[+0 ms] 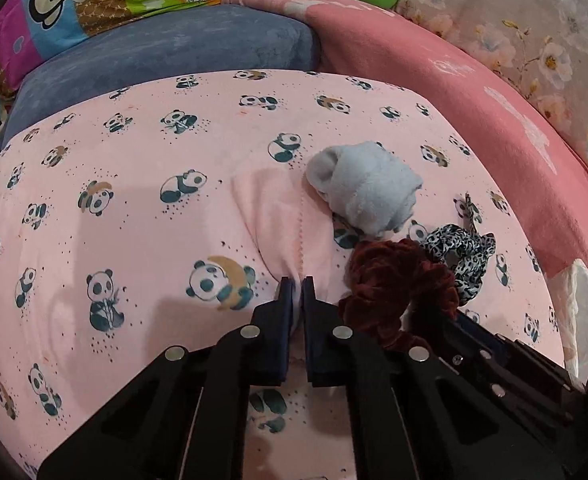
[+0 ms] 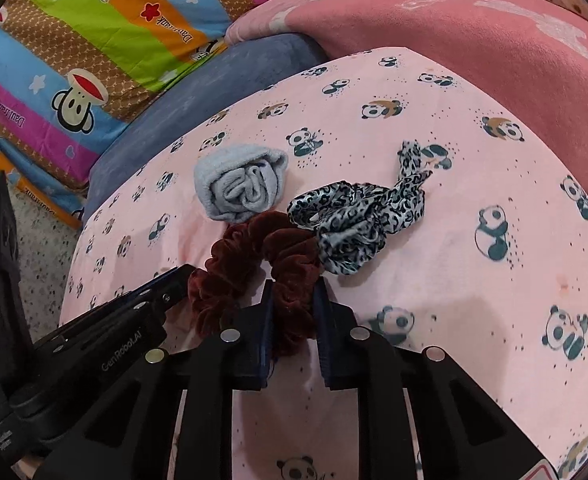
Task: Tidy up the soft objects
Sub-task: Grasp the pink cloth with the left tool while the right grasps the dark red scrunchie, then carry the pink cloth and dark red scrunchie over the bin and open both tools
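Left gripper (image 1: 297, 282) pinches pink panda cloth (image 1: 134, 208) — jaws closed.

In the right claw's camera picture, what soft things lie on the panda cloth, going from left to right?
Rolled grey sock → dark red velvet scrunchie, which the right claw grips → leopard-print scrunchie.

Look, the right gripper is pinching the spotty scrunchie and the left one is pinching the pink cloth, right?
Not quite. The right gripper is pinching the dark red scrunchie, not the spotty scrunchie, which lies loose beside it, as the right wrist view shows. The left gripper is indeed pinching the pink cloth.
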### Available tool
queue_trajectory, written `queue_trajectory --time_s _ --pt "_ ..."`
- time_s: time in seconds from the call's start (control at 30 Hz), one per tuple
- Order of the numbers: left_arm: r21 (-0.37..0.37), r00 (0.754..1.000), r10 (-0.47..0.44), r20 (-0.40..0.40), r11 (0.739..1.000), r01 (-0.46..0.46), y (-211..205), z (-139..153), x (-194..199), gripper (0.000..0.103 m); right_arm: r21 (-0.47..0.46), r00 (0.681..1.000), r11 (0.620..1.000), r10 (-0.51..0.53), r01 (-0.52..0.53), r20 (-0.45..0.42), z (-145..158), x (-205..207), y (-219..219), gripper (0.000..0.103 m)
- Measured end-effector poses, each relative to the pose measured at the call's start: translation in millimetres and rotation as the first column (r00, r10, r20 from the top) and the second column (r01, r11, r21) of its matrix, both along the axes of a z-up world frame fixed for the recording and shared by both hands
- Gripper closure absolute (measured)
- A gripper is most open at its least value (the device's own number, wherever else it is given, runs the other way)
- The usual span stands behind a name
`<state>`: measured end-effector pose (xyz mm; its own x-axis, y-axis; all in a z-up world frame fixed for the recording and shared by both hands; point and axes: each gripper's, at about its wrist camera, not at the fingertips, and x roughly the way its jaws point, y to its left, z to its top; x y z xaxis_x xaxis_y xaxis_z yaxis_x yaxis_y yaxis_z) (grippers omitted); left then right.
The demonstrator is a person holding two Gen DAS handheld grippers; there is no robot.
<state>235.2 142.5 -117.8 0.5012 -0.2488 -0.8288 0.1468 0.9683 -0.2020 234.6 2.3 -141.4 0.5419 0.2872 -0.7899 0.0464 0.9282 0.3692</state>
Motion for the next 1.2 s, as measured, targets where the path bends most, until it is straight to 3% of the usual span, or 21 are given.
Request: queue_trajectory --time_s 0.5,0.93,1.2 --pt "-0.031 0.999 -0.026 0.039 0.999 0.027 -32 40 -72 0.099 0.023 0.997 0.999 -0.028 0.026 0.07 37 -85 -23 0.086" --pt "-0.02 0.986 -0.096 0.134 0.995 0.1 -97 87 -116 0.099 0.032 0.975 0.992 -0.126 0.122 0.183 91 -149 -91 0.086" --pt "-0.001 0.963 -0.205 0.174 0.978 0.209 -153 105 -131 0.099 0.037 0.949 0.975 -0.223 0.221 0.224 110 -181 -149 0.086"
